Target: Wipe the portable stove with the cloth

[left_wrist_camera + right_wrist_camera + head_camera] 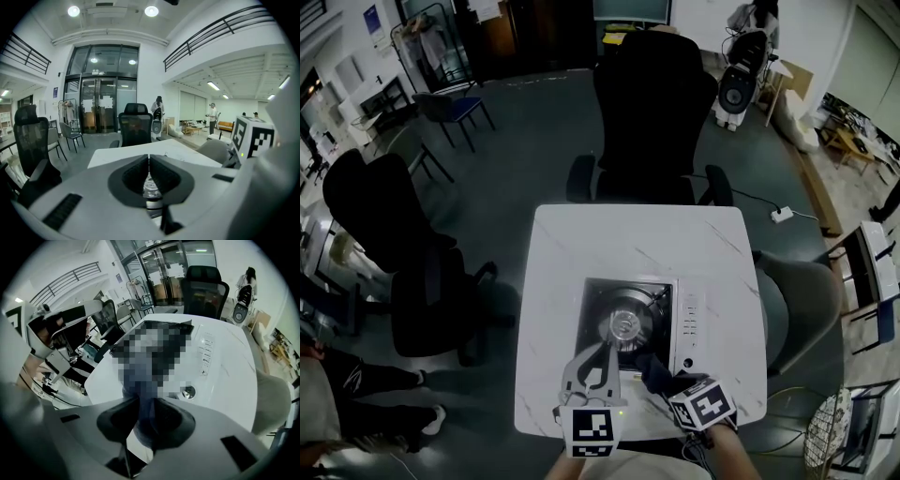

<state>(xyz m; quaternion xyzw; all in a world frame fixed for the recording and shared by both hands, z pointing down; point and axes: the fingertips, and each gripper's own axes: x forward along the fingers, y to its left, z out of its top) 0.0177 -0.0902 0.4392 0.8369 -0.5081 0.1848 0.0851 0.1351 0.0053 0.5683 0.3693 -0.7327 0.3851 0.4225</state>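
The portable stove [630,323], silver with a round burner and a white control strip, sits on the white marble table [581,253] near its front edge. My left gripper [605,350] is shut, its tips resting at the stove's front left by the burner; its jaws meet in a line [149,161], with shiny burner metal behind them. My right gripper [663,377] is shut on the dark cloth [652,367] at the stove's front right corner. In the right gripper view the cloth [145,420] hangs bunched between the jaws above the stove's knob [187,392].
A black office chair [652,103] stands at the table's far side, a grey chair [802,300] on the right, and black chairs [384,225] on the left. A power strip [783,215] lies on the floor. People stand far off in the room.
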